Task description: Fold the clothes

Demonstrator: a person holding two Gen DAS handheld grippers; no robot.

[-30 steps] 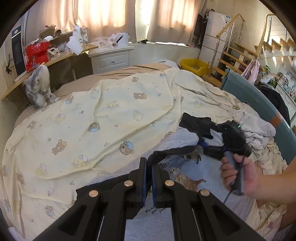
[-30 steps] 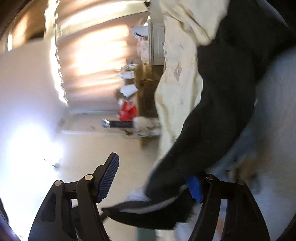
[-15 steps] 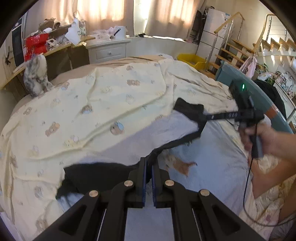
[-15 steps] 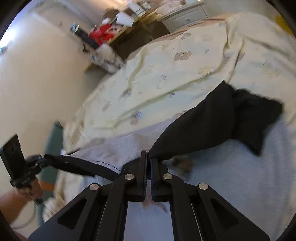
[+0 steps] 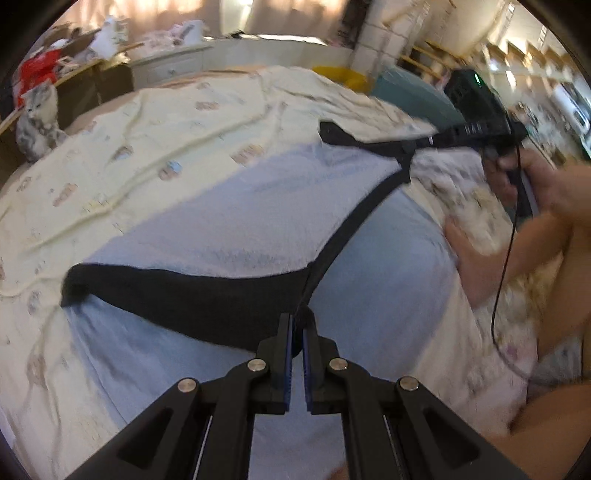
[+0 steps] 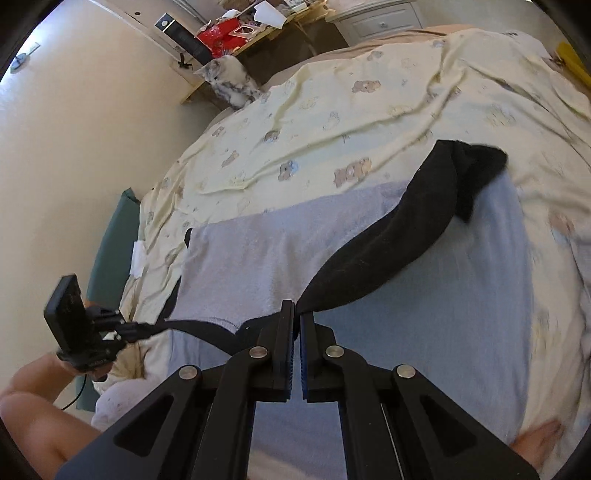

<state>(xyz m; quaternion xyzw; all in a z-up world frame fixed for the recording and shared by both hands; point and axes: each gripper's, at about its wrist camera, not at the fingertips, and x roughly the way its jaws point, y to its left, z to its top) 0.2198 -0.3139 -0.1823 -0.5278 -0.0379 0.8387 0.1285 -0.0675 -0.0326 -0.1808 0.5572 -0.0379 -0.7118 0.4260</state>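
A light blue shirt with black sleeves and a black neck band hangs stretched between my two grippers over the bed. In the left wrist view my left gripper is shut on the black fabric where a sleeve meets the neck band. My right gripper shows at the upper right, pinching the other end of the band. In the right wrist view the right gripper is shut on the black cloth at the root of the other sleeve. The left gripper appears at the left, also gripping the band.
A pale yellow bear-print sheet covers the bed. A grey cat sits at its far corner below a cluttered desk. A teal bed end and a yellow bin stand behind. The person's bare legs are at the near edge.
The right gripper, open around the black sleeve a second ago, closed on it and rose. Both grippers pulled apart, and the bunched shirt now spreads taut between them.
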